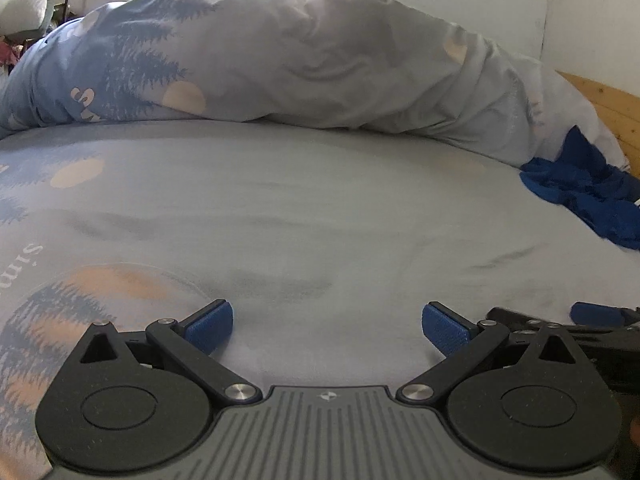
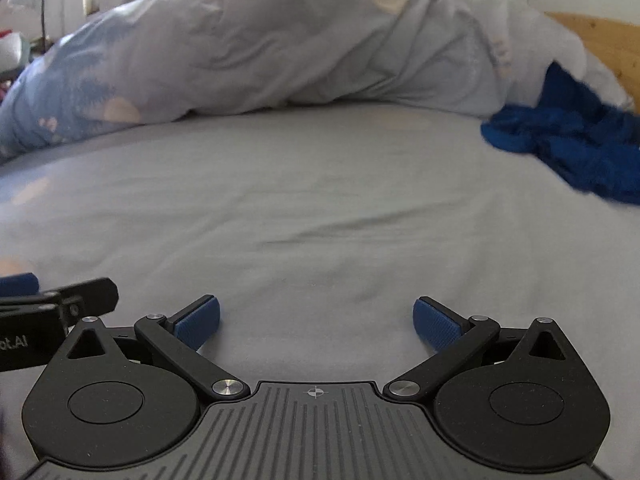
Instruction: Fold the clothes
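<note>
A crumpled dark blue garment [image 1: 588, 196] [image 2: 572, 148] lies bunched at the far right of the bed, against the duvet. My left gripper [image 1: 327, 326] is open just above the sheet, nothing between its blue pads [image 1: 210, 326]. My right gripper [image 2: 316, 322] is open too, side by side with the left, its pads [image 2: 434, 326] empty. Both grippers sit well short of the garment, which lies ahead and to the right. Part of the right gripper [image 1: 592, 320] shows at the left view's right edge, and part of the left gripper [image 2: 60, 304] at the right view's left edge.
A grey-blue bed sheet [image 1: 320, 208] [image 2: 304, 200] with tree and sun prints spreads ahead. A bunched duvet [image 1: 280, 60] [image 2: 280, 48] in the same print runs across the back. A wooden bed frame [image 1: 608, 104] [image 2: 600, 40] shows at the far right by a white wall.
</note>
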The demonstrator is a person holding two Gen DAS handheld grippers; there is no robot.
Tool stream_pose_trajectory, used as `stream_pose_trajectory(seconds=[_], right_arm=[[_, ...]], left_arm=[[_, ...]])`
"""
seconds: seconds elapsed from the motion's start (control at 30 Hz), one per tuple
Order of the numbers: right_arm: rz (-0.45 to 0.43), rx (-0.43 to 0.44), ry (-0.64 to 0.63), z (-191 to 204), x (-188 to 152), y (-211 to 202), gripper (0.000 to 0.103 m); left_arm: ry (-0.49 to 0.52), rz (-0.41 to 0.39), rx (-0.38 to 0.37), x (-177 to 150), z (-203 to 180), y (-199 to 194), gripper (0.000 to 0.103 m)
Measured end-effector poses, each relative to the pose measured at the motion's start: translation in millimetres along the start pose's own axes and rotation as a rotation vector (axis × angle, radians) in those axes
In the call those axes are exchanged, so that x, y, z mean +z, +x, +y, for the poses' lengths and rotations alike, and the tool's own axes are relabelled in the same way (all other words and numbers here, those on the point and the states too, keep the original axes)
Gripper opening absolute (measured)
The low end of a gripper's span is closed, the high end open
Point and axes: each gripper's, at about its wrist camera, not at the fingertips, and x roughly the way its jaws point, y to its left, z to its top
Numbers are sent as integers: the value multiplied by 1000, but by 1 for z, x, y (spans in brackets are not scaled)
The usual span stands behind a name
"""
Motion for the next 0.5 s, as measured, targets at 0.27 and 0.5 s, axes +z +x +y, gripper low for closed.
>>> stream_pose_trajectory(seconds=[0.27, 0.5], right_arm=[[-5, -29, 1, 4, 2, 2, 103], [-6, -24, 11, 5, 1, 3, 103]], left_arm=[[68, 29, 67, -3, -9, 8, 103], [76, 29, 64, -5, -11, 10, 103]])
